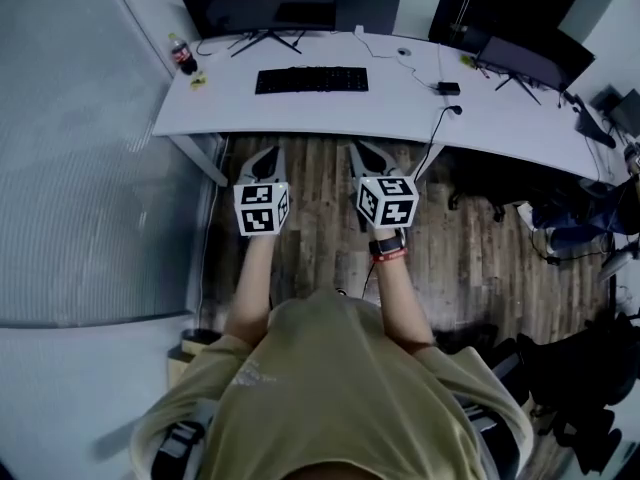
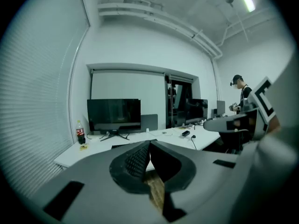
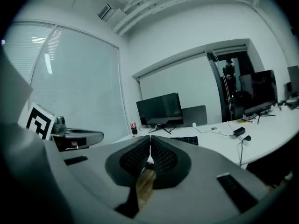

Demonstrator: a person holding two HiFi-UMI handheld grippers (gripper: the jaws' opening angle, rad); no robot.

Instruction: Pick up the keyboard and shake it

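A black keyboard (image 1: 311, 80) lies flat on the white desk (image 1: 400, 113), in front of a dark monitor (image 1: 257, 4). Both grippers hang over the wooden floor, short of the desk's near edge. My left gripper (image 1: 266, 153) is shut with nothing between its jaws, and my right gripper (image 1: 364, 149) is shut and empty too. In the right gripper view the keyboard (image 3: 187, 140) shows just past the closed jaw tips (image 3: 150, 138). In the left gripper view only a sliver of the keyboard (image 2: 122, 146) shows behind the closed tips (image 2: 150, 143).
A cola bottle (image 1: 182, 56) stands at the desk's left end. A black adapter (image 1: 449, 88) with cables lies to the right of the keyboard, and a second monitor (image 1: 535, 60) stands far right. A frosted glass wall (image 1: 90, 168) runs along the left. Another person (image 2: 240, 94) stands far right.
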